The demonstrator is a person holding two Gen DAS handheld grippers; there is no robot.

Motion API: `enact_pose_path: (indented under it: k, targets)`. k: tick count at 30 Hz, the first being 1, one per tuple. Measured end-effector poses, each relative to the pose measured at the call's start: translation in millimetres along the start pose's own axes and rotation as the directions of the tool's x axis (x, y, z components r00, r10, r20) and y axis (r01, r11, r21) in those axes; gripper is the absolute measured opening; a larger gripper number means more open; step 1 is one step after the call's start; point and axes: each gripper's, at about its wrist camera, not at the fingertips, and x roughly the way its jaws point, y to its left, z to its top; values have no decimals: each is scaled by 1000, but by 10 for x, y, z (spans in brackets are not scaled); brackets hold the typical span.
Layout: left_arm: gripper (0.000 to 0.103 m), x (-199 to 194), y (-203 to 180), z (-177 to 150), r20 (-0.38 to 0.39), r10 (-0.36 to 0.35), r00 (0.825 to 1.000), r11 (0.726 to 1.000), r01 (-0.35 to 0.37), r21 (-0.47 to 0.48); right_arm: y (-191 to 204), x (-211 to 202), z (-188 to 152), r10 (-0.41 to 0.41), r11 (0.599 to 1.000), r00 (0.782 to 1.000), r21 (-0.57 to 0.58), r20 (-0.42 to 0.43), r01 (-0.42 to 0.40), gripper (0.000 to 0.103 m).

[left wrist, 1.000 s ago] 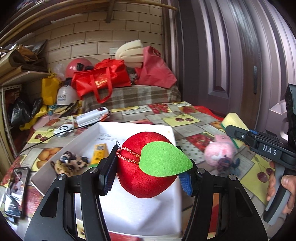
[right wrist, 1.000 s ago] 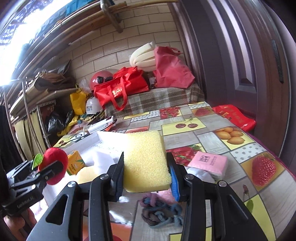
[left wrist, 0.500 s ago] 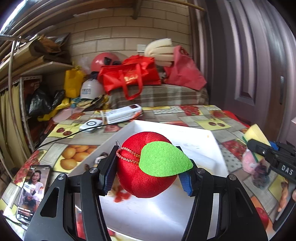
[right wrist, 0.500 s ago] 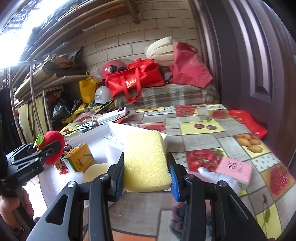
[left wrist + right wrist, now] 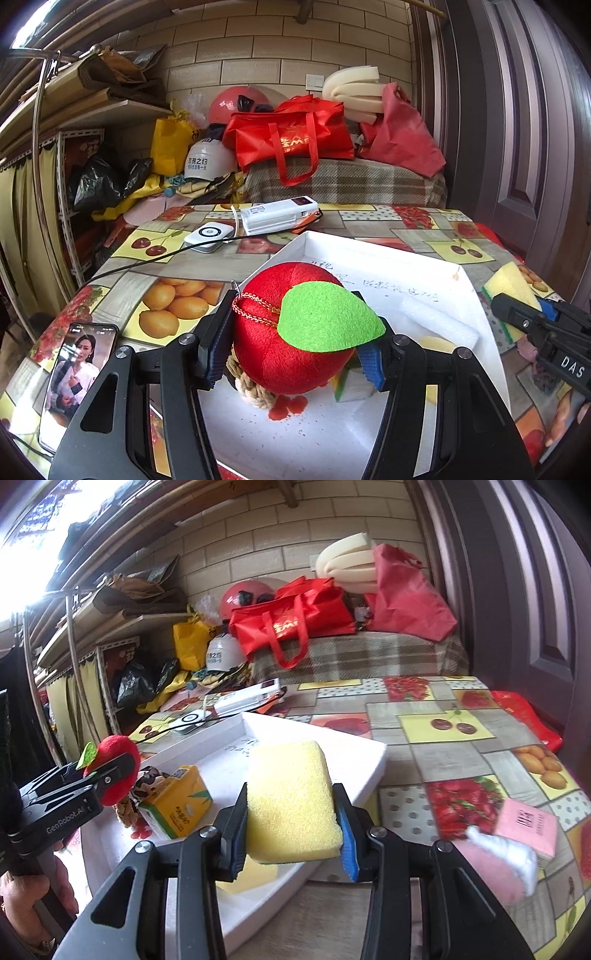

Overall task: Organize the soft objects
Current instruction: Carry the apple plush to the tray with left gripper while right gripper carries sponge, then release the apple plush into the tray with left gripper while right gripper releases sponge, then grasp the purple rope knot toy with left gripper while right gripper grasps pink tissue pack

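Observation:
My left gripper (image 5: 291,347) is shut on a red plush apple (image 5: 288,354) with a green felt leaf, held just above the left part of the white tray (image 5: 373,254). The apple also shows in the right wrist view (image 5: 110,771). My right gripper (image 5: 291,819) is shut on a yellow sponge (image 5: 290,801), held over the tray's right rim (image 5: 376,768). The sponge also shows in the left wrist view (image 5: 509,284). In the tray lie a yellow tissue pack (image 5: 177,805), a leopard-print soft toy (image 5: 147,779) and a woven rope piece (image 5: 251,387).
A phone (image 5: 74,380) lies at the table's left front. A white power bank (image 5: 277,218) and a round charger (image 5: 208,236) with a cable sit behind the tray. A pink packet (image 5: 524,823) and white cloth (image 5: 513,856) lie right of the tray. Red bags (image 5: 291,136) pile at the back.
Both grippers moved left and over the tray, each still holding its object. The pink plush that showed right of the tray has gone out of the left wrist view.

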Motion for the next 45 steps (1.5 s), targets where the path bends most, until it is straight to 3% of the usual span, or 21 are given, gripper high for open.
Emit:
enact_pose_path:
  k: [8,25,27,29,33,39,41,45]
  targets:
    - [59,113,53,30,-32,7,999,1000,-7,-14,176,191,32,36,999,998,-31,-45,-38,40]
    - [63,341,97,81,-84,22,996,1000,-24,-17,425,500,108,6,993,995,-119,-99,-18,42]
    - [68,335,83,81,-81,34,996,999,-34,-9,405,483,110,2,994,996,-110,-90,-12,53]
    - [84,314,68,79,-69,61,996,998,-62,-2,383,456,112,-2,995,997,-100,-74,-5,74]
    - [90,226,94,66,-25,122,992,992,-122,-18,385,407,117,-18,995,999,-98,-42,14,80]
    - [91,205,109,69,-5,127,992,992,-127,-22,414,359,120,-25,994,1000,-111,-12,23,87]
    - [91,184,121,68,10,131,991,991,-131,-32,418,321,118,-30,993,1000,-111,10,31,103]
    - [91,107,150,53,47,136,990,990,-133,-52,446,176,105,-29,992,996,-123,85,39,103]
